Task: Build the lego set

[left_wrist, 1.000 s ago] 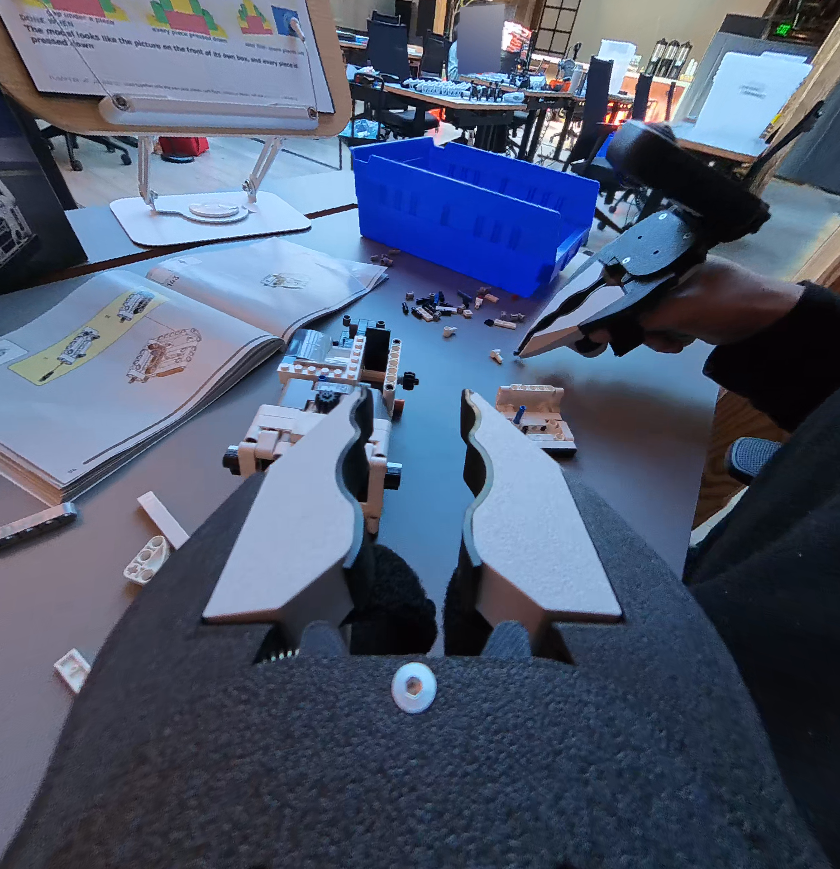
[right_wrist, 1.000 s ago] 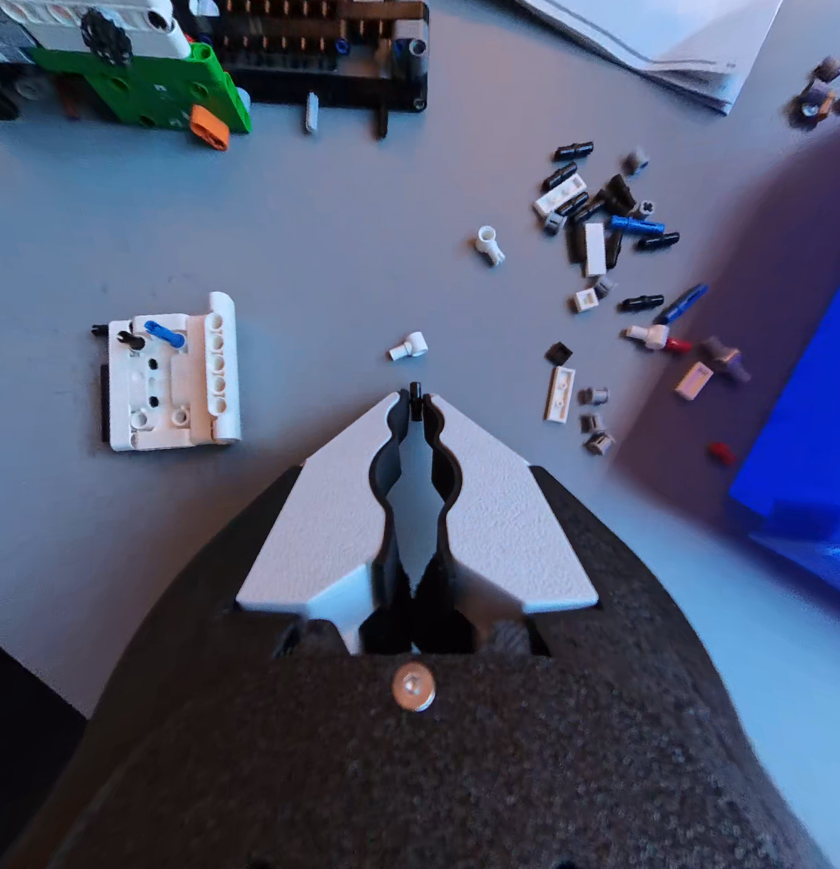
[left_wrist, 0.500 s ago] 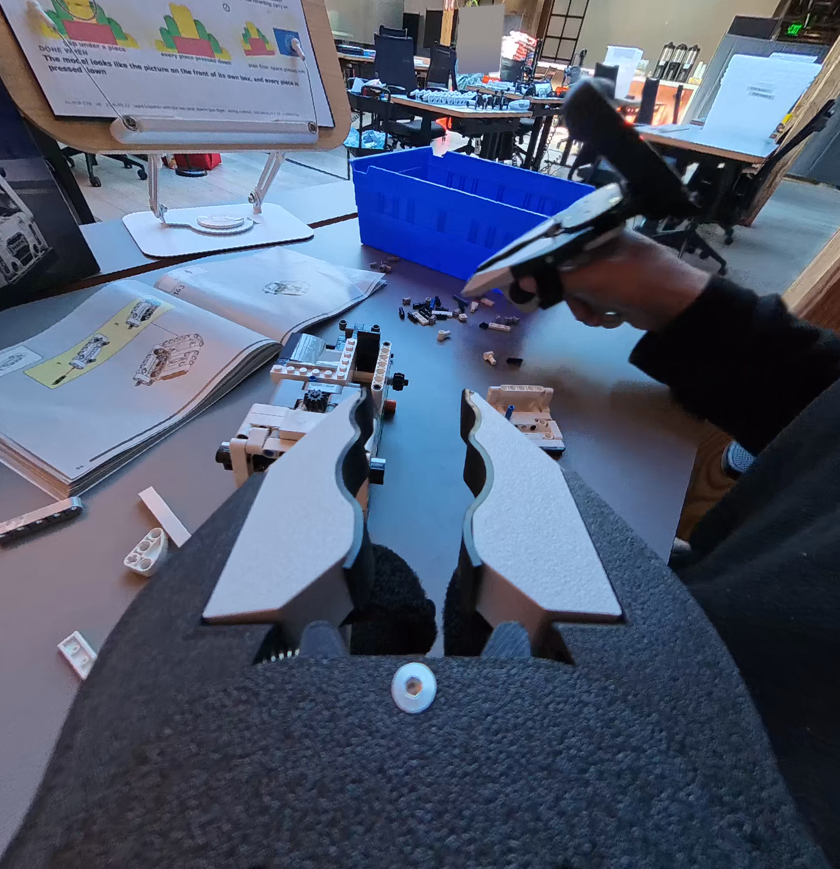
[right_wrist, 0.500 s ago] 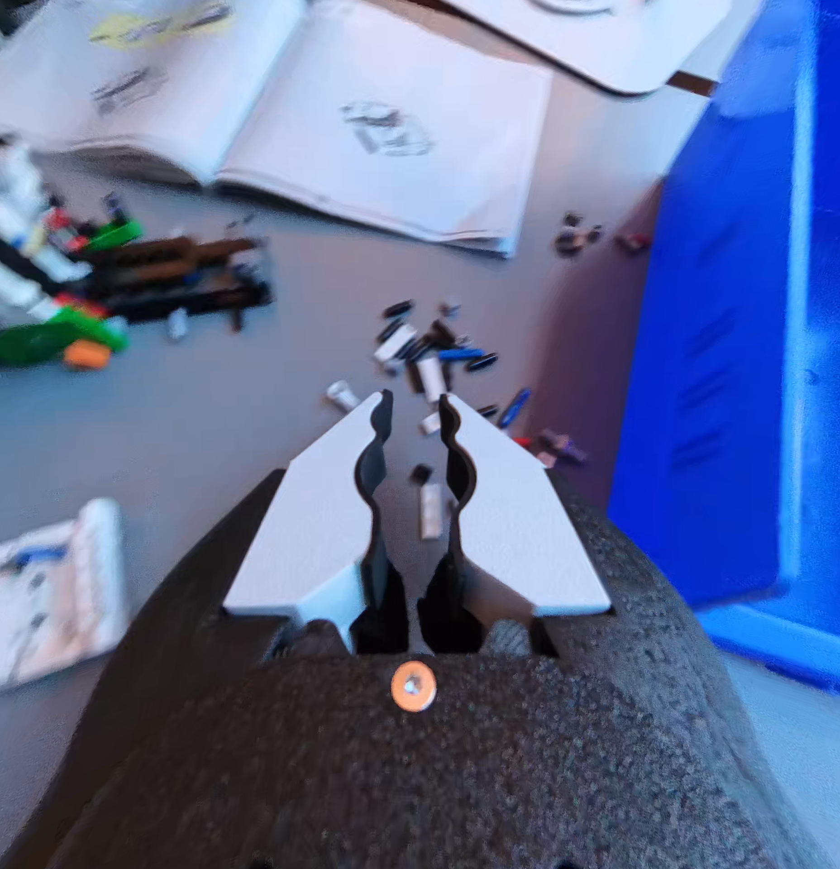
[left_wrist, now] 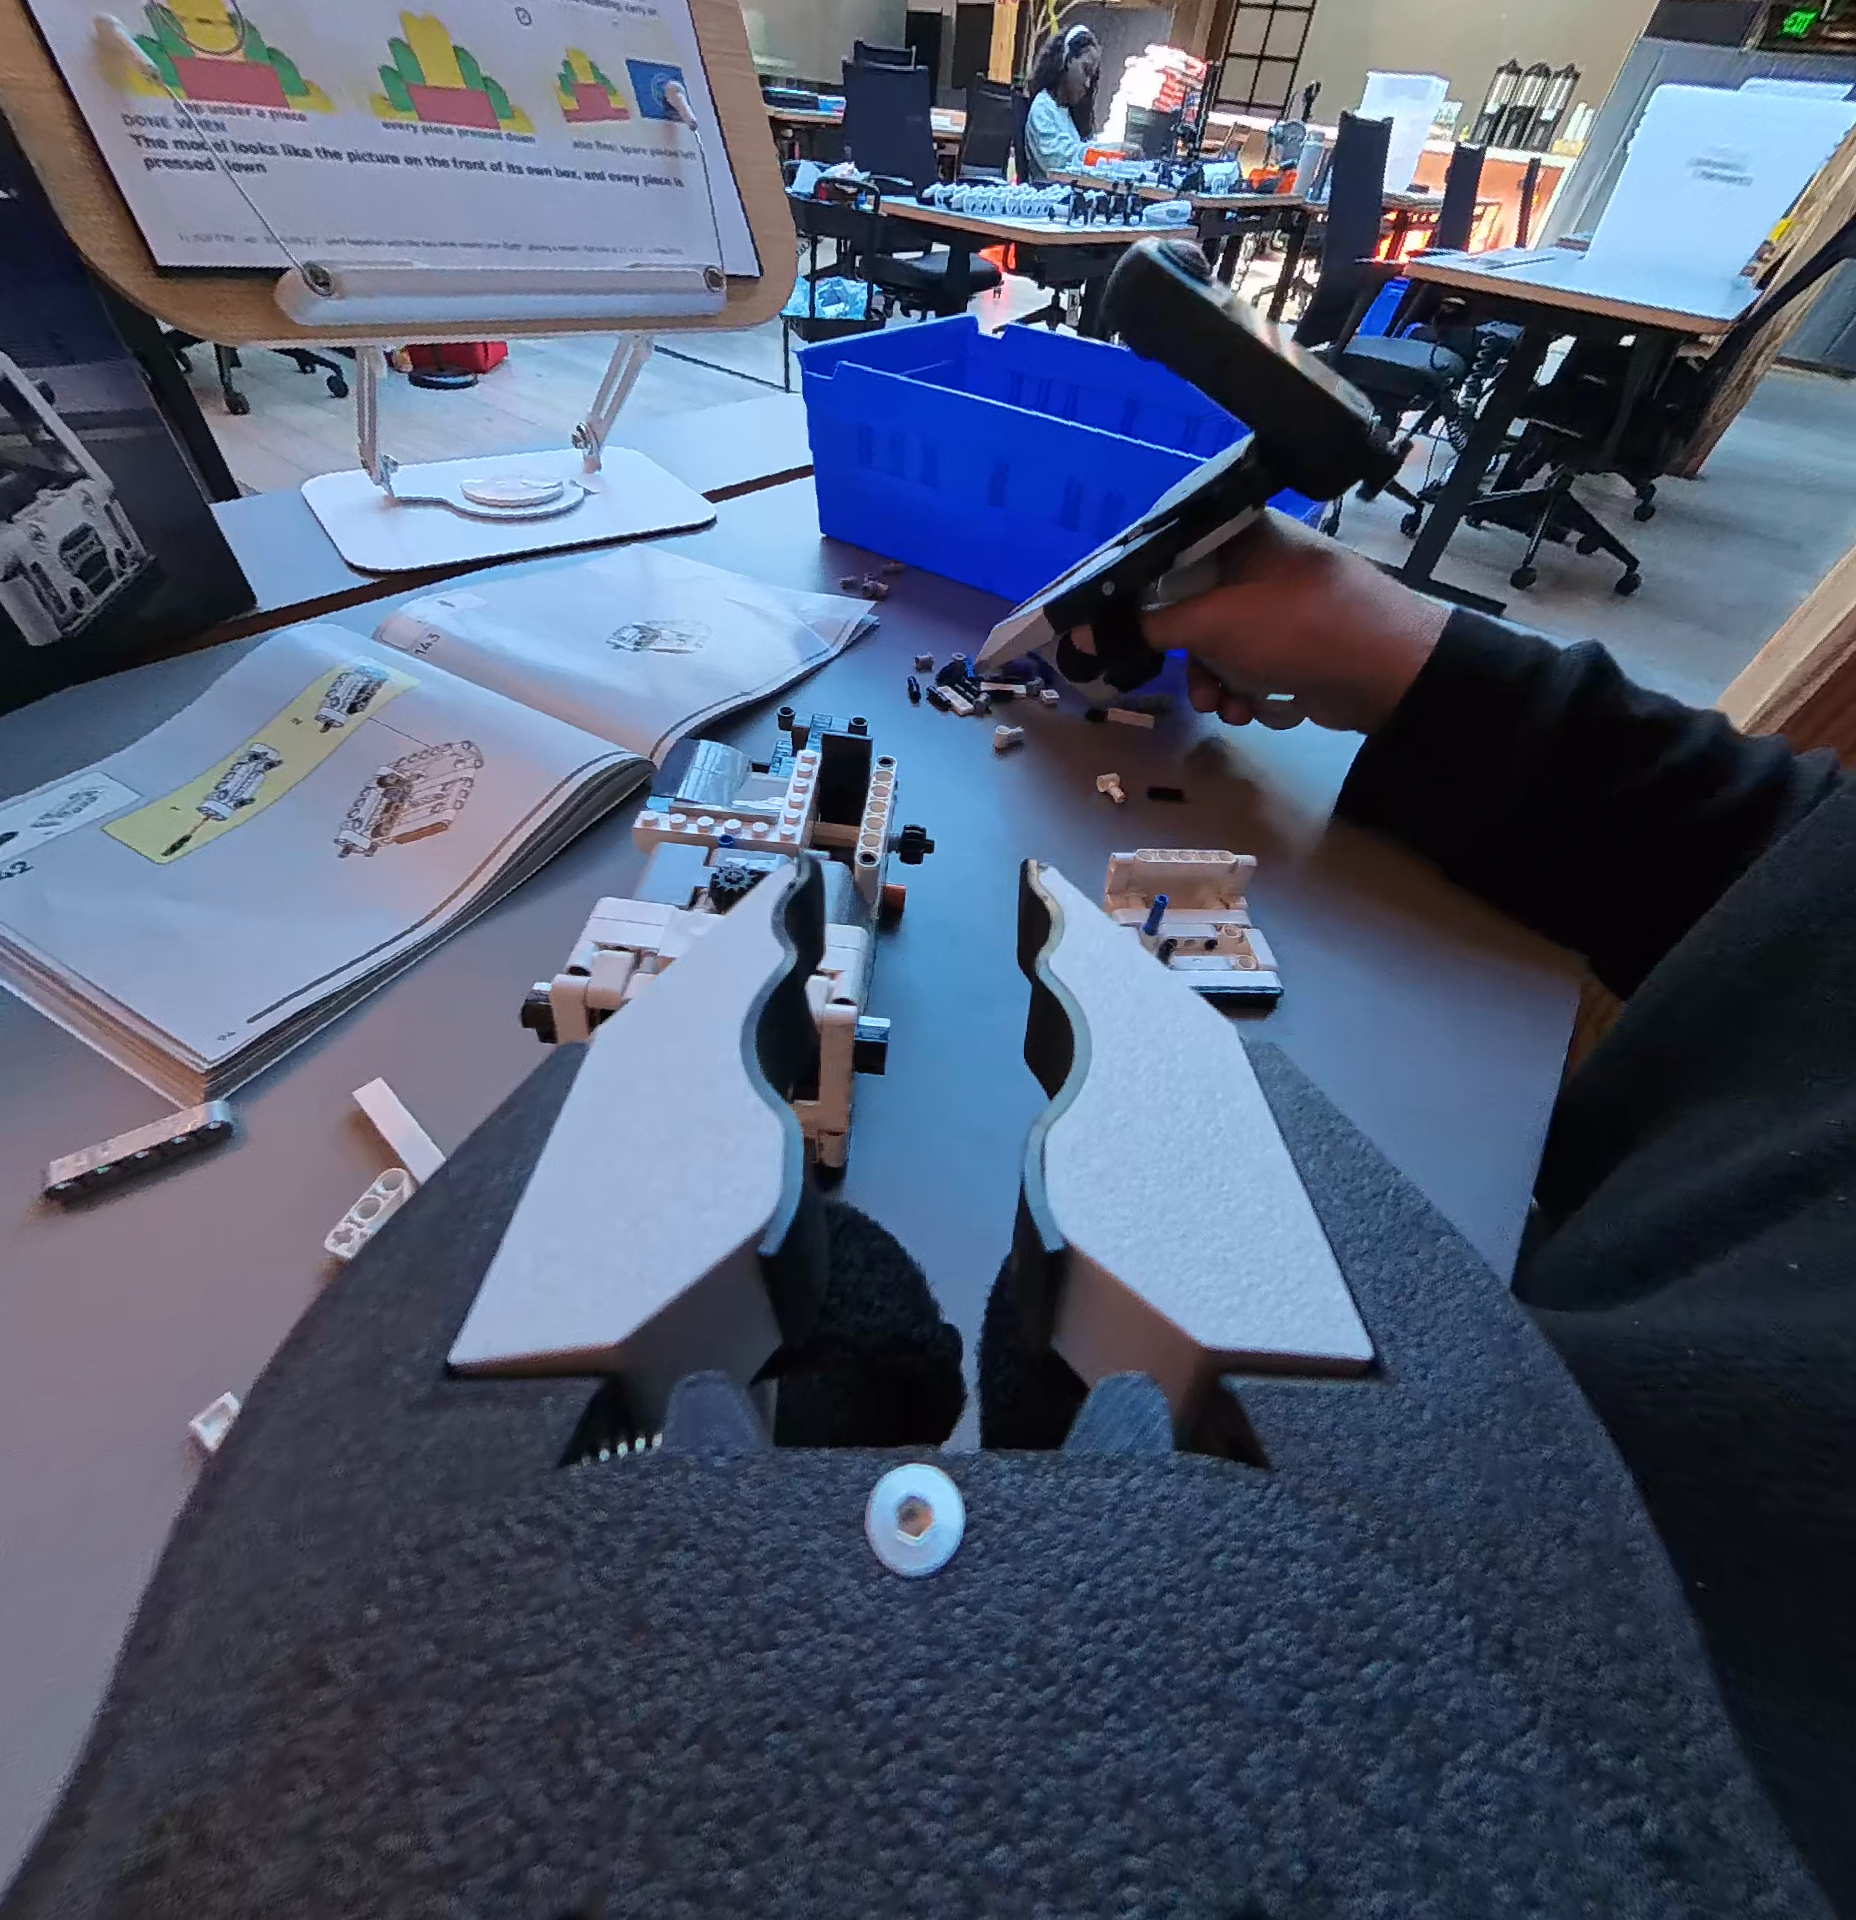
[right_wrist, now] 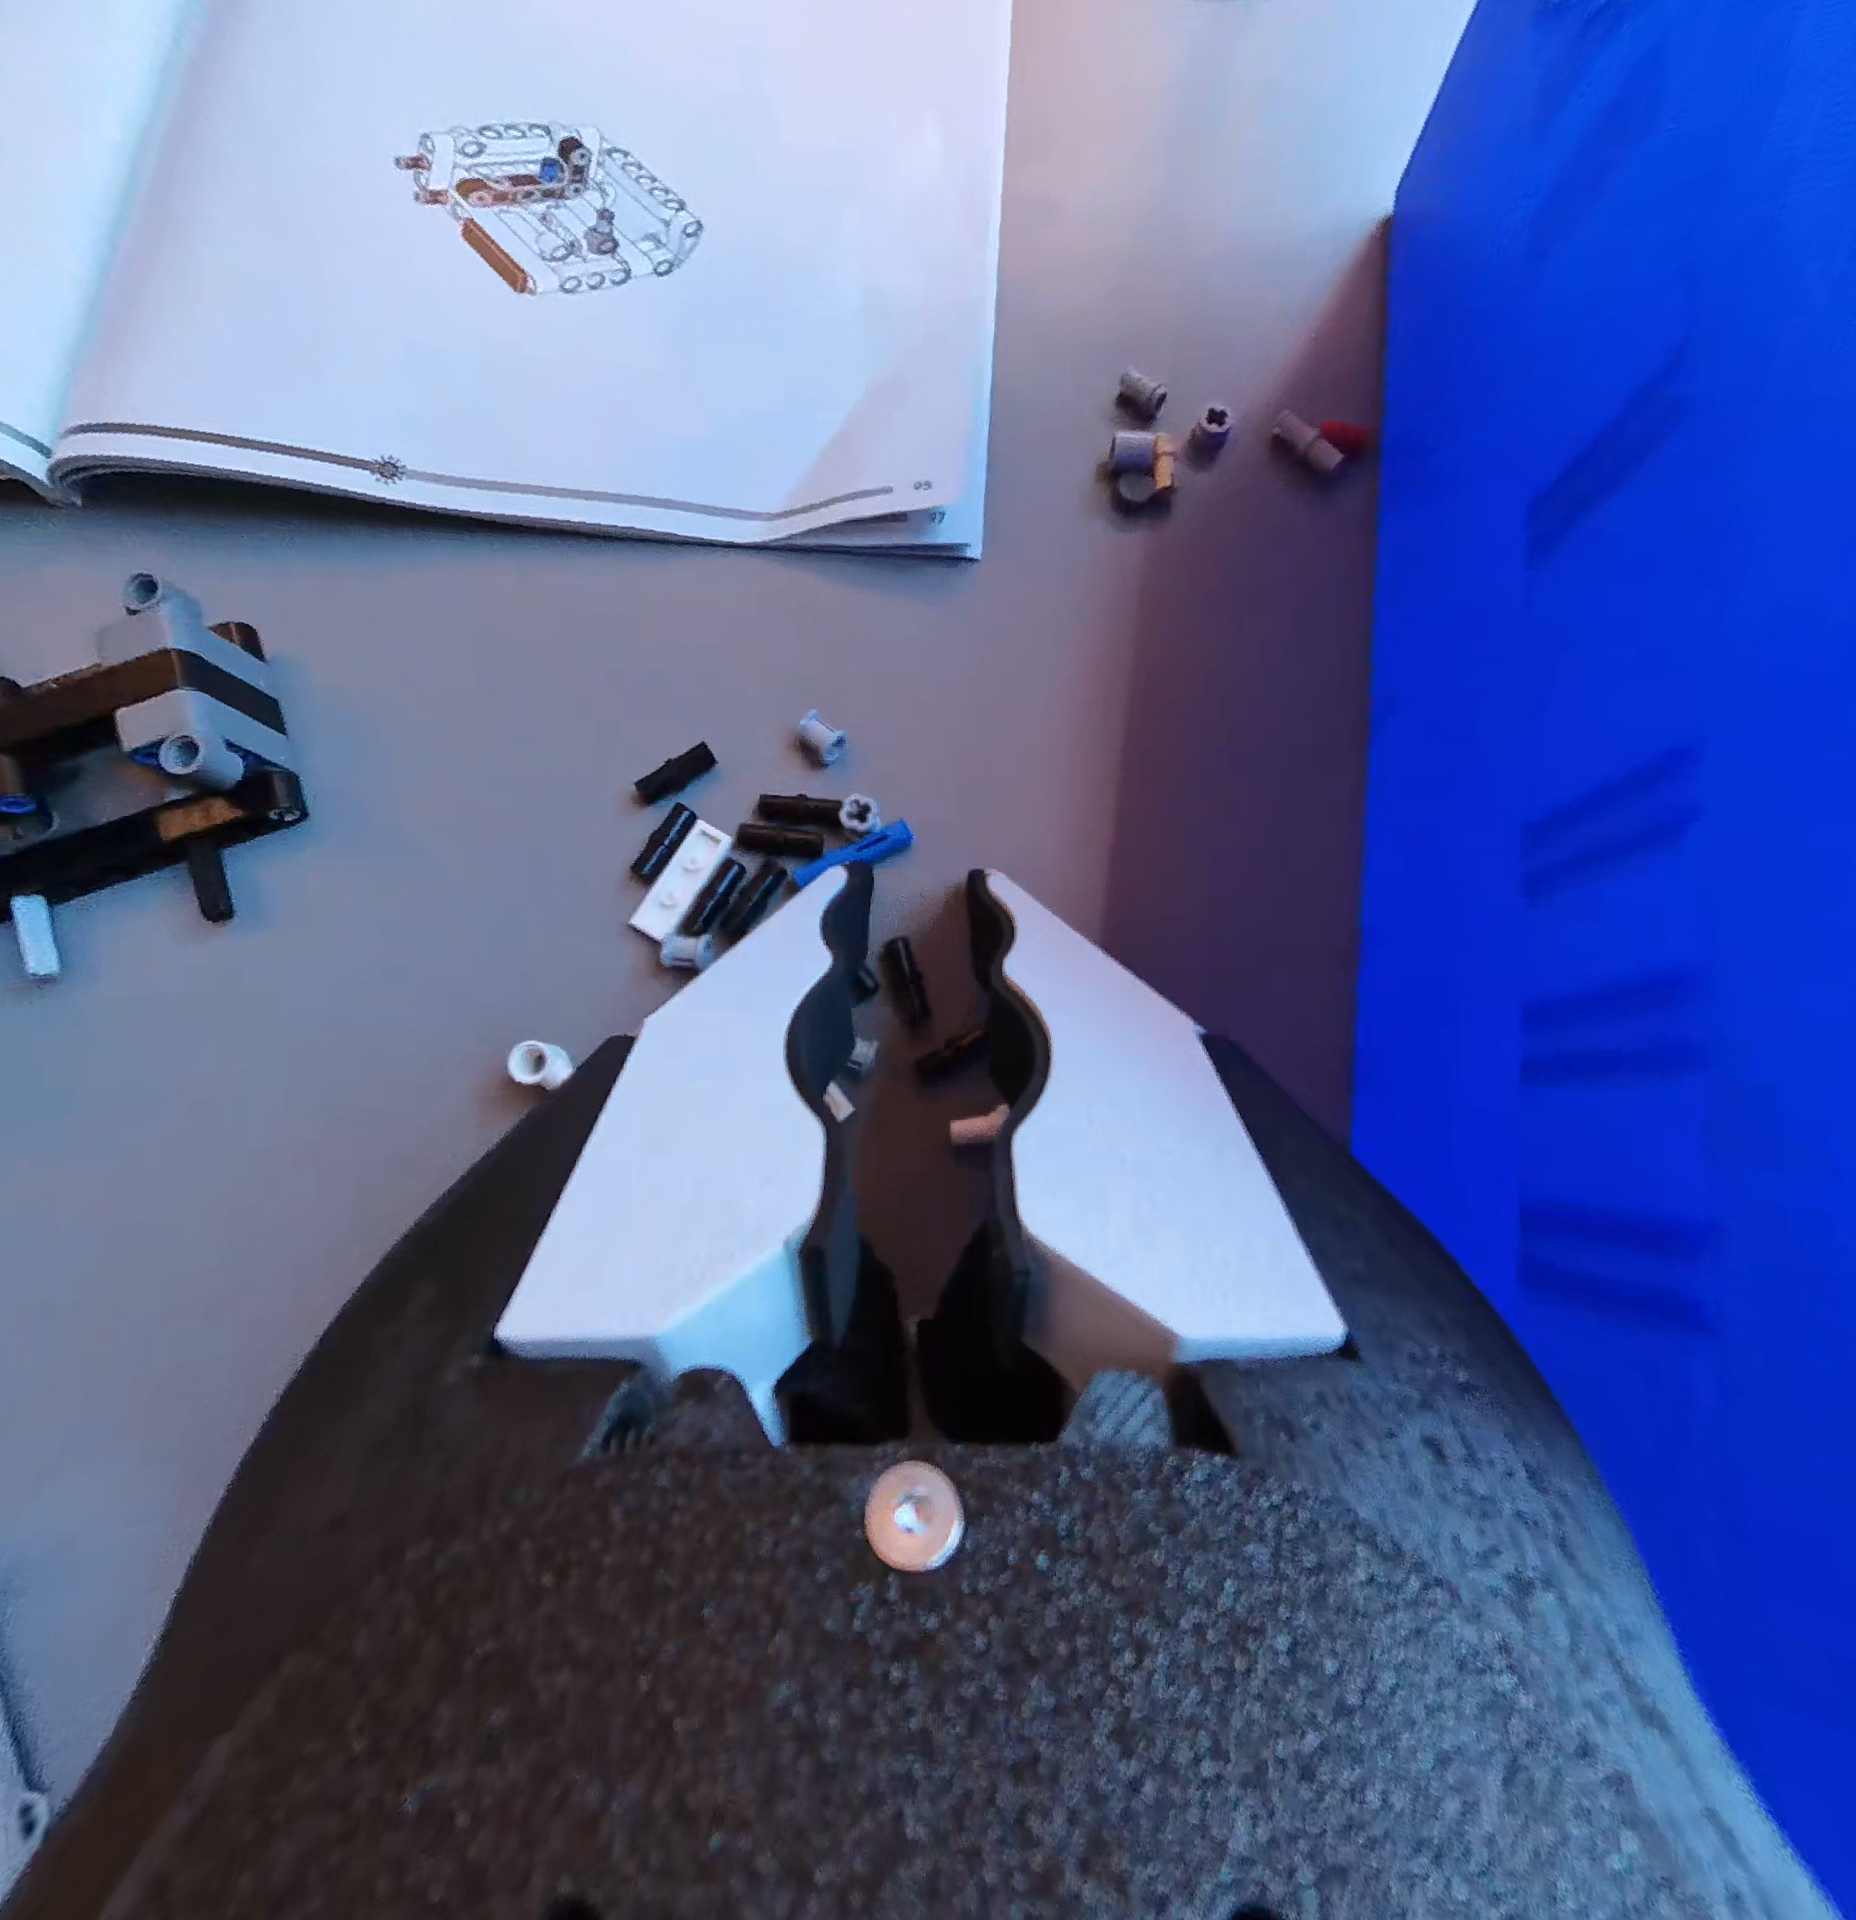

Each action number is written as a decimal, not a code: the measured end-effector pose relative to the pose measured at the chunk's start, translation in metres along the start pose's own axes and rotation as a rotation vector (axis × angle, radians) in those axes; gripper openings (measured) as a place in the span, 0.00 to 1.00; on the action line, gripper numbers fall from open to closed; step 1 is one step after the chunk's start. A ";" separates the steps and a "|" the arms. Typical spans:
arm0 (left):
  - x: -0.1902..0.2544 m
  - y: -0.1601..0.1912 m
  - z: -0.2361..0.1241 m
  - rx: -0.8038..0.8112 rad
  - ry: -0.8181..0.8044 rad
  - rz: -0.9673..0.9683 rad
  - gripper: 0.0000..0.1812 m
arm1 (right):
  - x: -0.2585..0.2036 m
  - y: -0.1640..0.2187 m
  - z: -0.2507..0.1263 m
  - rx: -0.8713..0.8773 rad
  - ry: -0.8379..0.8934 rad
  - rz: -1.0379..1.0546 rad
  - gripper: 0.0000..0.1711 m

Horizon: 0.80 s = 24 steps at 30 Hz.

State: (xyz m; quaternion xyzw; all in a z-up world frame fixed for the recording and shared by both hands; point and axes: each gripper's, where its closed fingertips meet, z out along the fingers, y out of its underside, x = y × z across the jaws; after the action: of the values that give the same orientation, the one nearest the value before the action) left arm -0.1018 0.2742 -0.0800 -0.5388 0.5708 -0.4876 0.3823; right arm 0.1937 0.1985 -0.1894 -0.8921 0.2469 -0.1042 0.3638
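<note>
My left gripper (left_wrist: 919,883) is open and empty, hovering over the table just right of the part-built white, grey and black lego model (left_wrist: 758,883). A small white sub-assembly with a blue pin (left_wrist: 1189,920) lies right of its fingers. My right gripper (right_wrist: 916,878) is open, low over the pile of loose pins (right_wrist: 737,852) beside the blue bin. A black pin (right_wrist: 903,966) lies on the table between its fingers, and a blue pin (right_wrist: 856,847) lies at the left tip. The right gripper also shows in the left wrist view (left_wrist: 991,655), held by a hand.
The blue bin (left_wrist: 1007,468) stands at the back right, its wall (right_wrist: 1630,727) close to my right gripper. An open instruction booklet (left_wrist: 332,779) lies left, a sheet stand (left_wrist: 508,488) behind it. A grey beam (left_wrist: 139,1148) and white pieces (left_wrist: 394,1122) lie near left. Tip to tip, the grippers are about 35 cm apart. It is some 20 cm from my left tips to the grey beam (left_wrist: 139,1148).
My right gripper was shut on a small black pin near the sub-assembly. It has opened, no longer holds the pin, and moved to the loose pile by the blue bin. The left gripper hardly moved.
</note>
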 end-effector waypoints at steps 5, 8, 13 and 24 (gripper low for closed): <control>-0.006 0.000 0.000 0.008 0.000 -0.032 0.20 | -0.004 0.000 -0.001 -0.025 -0.029 -0.015 0.10; -0.009 0.001 0.001 0.007 -0.002 -0.045 0.20 | -0.006 -0.005 -0.014 0.007 -0.019 -0.046 0.11; -0.011 0.003 0.004 0.002 0.001 -0.051 0.20 | -0.008 0.006 -0.027 -0.001 -0.032 -0.089 0.14; -0.010 0.001 0.008 0.004 0.020 -0.057 0.20 | -0.008 0.011 -0.014 -0.015 -0.098 -0.031 0.10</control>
State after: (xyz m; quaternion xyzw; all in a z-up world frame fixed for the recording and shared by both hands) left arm -0.0929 0.2828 -0.0833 -0.5492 0.5580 -0.5047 0.3637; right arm 0.1779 0.1877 -0.1870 -0.9026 0.2156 -0.0642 0.3670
